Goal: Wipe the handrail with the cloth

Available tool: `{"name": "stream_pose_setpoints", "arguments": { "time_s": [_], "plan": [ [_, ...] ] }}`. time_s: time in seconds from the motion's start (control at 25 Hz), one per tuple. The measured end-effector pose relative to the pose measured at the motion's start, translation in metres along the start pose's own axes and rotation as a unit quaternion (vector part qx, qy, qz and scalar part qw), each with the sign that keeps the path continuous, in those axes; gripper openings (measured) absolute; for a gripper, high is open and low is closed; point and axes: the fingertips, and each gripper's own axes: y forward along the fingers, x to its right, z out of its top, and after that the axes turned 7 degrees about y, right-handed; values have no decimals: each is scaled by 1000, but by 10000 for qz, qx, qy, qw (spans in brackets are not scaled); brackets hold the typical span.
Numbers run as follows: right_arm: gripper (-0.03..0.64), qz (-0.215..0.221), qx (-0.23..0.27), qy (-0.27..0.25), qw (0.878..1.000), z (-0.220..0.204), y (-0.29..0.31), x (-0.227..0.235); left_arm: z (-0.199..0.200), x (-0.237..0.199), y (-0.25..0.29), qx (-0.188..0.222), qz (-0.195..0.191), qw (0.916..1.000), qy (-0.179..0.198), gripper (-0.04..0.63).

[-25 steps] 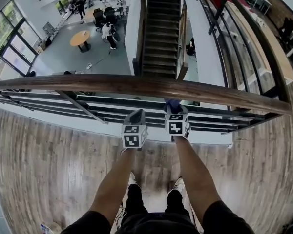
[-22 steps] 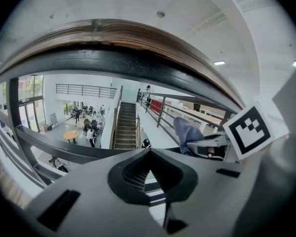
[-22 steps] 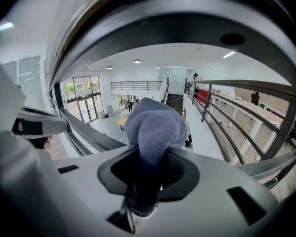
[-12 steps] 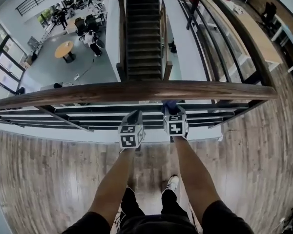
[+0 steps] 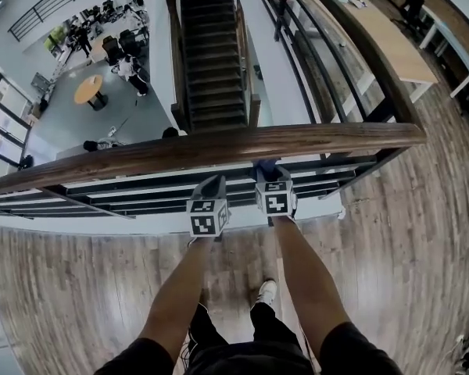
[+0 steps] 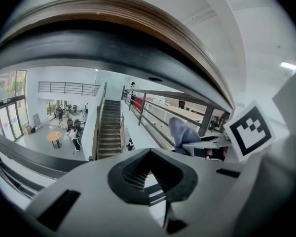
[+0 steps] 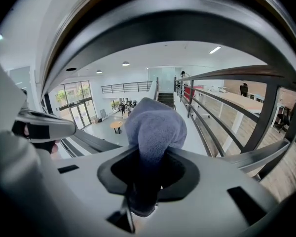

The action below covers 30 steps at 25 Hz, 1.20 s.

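A brown wooden handrail (image 5: pixel 219 148) runs across the head view on top of black metal rails. Both grippers sit just below and on my side of it. My right gripper (image 5: pixel 270 173) is shut on a blue-grey cloth (image 7: pixel 154 127), whose bunched end (image 5: pixel 266 166) pokes up under the rail. In the right gripper view the handrail's underside (image 7: pixel 153 19) arches close overhead. My left gripper (image 5: pixel 212 187) is shut with nothing between its jaws, beside the right one. The left gripper view shows the handrail (image 6: pixel 118 19) above and the cloth (image 6: pixel 183 134) at right.
Beyond the railing is a drop to a lower floor with a staircase (image 5: pixel 209 53), a round table (image 5: pixel 88 92) and people. I stand on a wood-plank floor (image 5: pixel 62 287). A long wooden counter (image 5: pixel 375 37) runs along the right balcony.
The handrail and the floor below have shifted left and tilted in the head view as my head turned. Both grippers keep their place under the rail, drifting slightly left.
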Motion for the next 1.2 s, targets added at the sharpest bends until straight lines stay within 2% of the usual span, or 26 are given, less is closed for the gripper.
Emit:
{"name": "stream_pose_setpoints", "arguments": {
  "time_s": [0.36, 0.52, 0.64, 0.72, 1.0, 1.2],
  "plan": [
    [89, -429, 19, 204, 9989, -8, -29, 153, 16, 118, 53, -59, -362, 9991, 228, 2],
    [90, -565, 2, 184, 9982, -11, -42, 204, 20, 159, 70, -76, -467, 9983, 329, 2],
    [89, -617, -11, -91, 9981, -11, -48, 231, 21, 182, 78, -72, -480, 9986, 187, 2],
    [89, -681, 5, -44, 9977, -12, -53, 253, 21, 196, 84, -73, -520, 9986, 82, 3],
    [89, -1049, 30, 37, 9945, -17, -72, 330, 35, 243, 102, -100, -748, 9967, 303, 3],
    [91, -1252, 9, 68, 9921, -14, -79, 367, 44, 260, 115, 1, -861, 9956, 372, 3]
  ]
}}
